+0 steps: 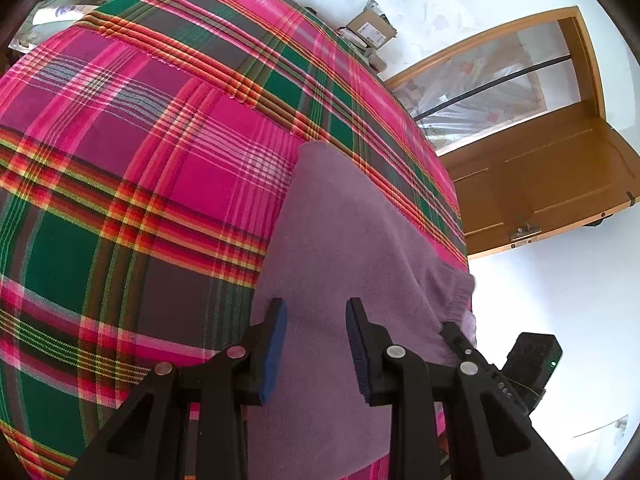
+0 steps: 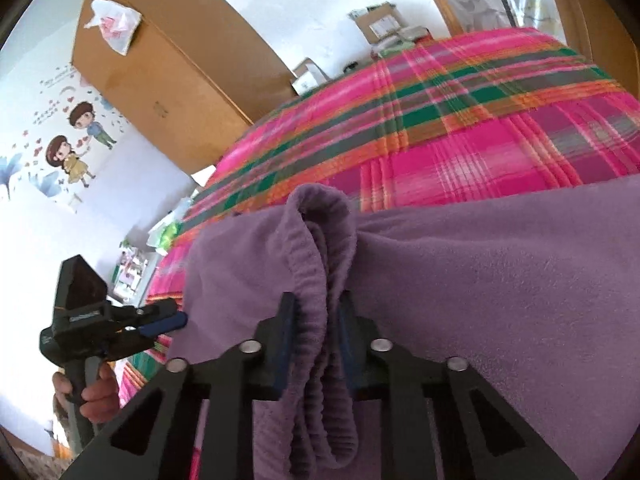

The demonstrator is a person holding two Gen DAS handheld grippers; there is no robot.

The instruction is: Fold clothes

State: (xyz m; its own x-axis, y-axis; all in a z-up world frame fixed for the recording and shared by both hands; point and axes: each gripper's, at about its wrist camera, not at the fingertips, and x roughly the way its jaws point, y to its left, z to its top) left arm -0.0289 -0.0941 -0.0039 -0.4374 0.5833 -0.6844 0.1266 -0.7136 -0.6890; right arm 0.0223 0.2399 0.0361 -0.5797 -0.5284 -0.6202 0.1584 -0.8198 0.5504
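A purple fleece garment [image 1: 344, 240] lies on a bed covered with a pink, green and orange plaid blanket [image 1: 140, 160]. My left gripper [image 1: 316, 312] is open just above the garment, with no cloth between its blue pads. My right gripper [image 2: 316, 312] is shut on the garment's ribbed waistband [image 2: 320, 248], which bunches up between the pads. The rest of the garment [image 2: 500, 260] spreads to the right over the blanket [image 2: 460, 120]. The left gripper [image 2: 160, 324] also shows in the right wrist view, held by a hand at the garment's left edge.
A wooden door [image 1: 540, 176] stands right of the bed. A tall wooden wardrobe [image 2: 168, 68] stands behind the bed, with a plastic bag [image 2: 114, 26] hung on it. Cardboard boxes [image 1: 370, 28] lie on the floor past the bed. Wall stickers [image 2: 76, 140] are on the left.
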